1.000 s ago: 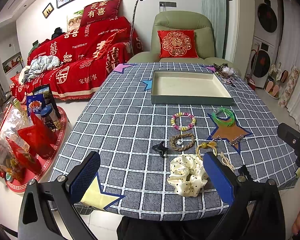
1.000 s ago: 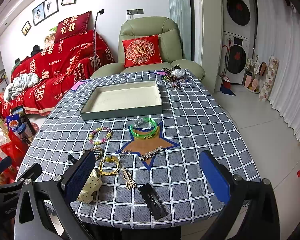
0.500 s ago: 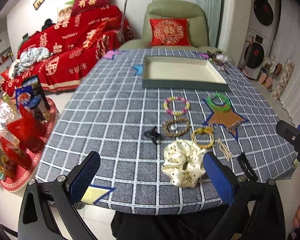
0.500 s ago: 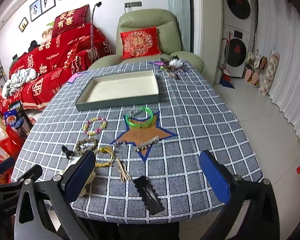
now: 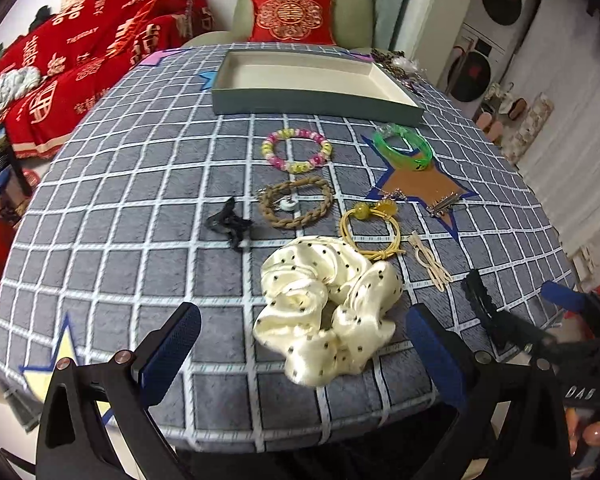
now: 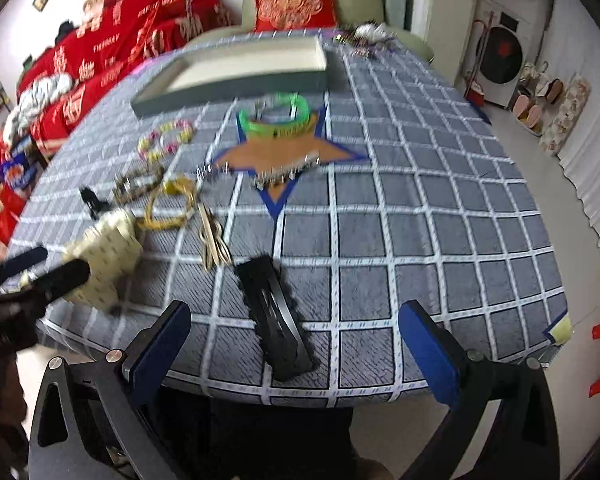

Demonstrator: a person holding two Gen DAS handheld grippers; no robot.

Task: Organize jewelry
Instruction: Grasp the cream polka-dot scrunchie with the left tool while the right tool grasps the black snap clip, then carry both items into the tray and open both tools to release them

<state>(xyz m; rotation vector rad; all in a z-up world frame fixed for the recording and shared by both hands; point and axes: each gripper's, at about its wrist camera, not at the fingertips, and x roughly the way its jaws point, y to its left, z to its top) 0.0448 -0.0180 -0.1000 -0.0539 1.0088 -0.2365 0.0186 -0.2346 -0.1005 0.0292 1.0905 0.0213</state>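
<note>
left gripper (image 5: 304,350) jaws spread, cream scrunchie (image 5: 327,308) lying between. right gripper (image 6: 294,344) jaws spread, black hair clip (image 6: 274,316) between, untouched.

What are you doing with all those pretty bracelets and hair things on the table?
A person is holding a pair of tongs in each hand, about to tidy the jewellery. The left tongs are open, with the cream polka-dot satin scrunchie just ahead between the fingers. The right tongs are open too, lined up on the flat black hair clip. Nothing is picked up yet. The shallow grey-green tray at the far end looks empty, and the green plastic bangle lies on the checked grey tablecloth.
</note>
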